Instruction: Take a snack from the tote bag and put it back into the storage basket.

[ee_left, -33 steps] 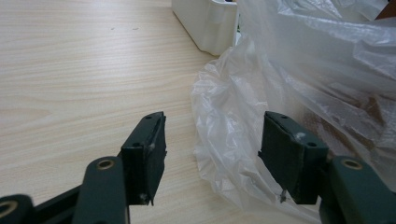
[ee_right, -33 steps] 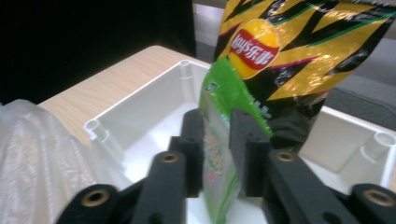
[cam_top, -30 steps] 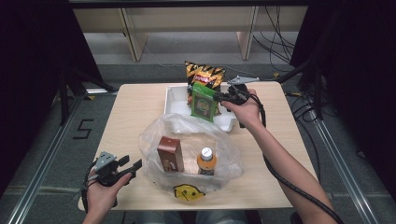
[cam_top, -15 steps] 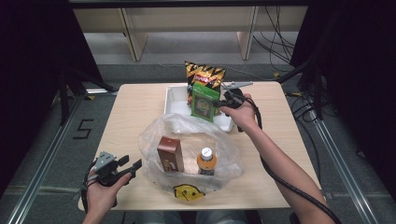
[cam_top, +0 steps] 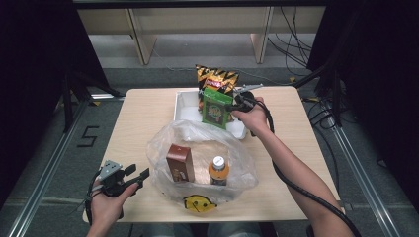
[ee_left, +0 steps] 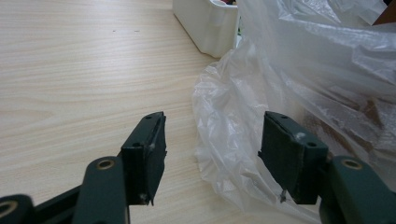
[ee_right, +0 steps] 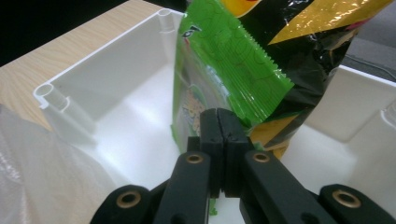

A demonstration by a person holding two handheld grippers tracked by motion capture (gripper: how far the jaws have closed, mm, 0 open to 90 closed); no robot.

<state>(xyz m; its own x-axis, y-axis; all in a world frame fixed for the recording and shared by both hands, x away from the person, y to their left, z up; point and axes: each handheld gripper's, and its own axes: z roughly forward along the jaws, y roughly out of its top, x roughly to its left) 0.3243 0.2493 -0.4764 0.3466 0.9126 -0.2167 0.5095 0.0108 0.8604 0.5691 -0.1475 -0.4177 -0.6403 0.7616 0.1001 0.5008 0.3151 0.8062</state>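
My right gripper is shut on the edge of a green snack bag, holding it upright above a white bin. A black and yellow chip bag stands behind it in the bin. A clear plastic bag lies open in the middle of the table, with a brown carton and an orange-capped bottle inside. My left gripper stands open at the bag's left edge, holding nothing.
A yellow packet lies by the table's front edge below the plastic bag. Bare wooden tabletop stretches left of the bin. Cables run along the floor at the right.
The right gripper has carried the green snack bag slightly toward the plastic bag. The left gripper has stayed in place.
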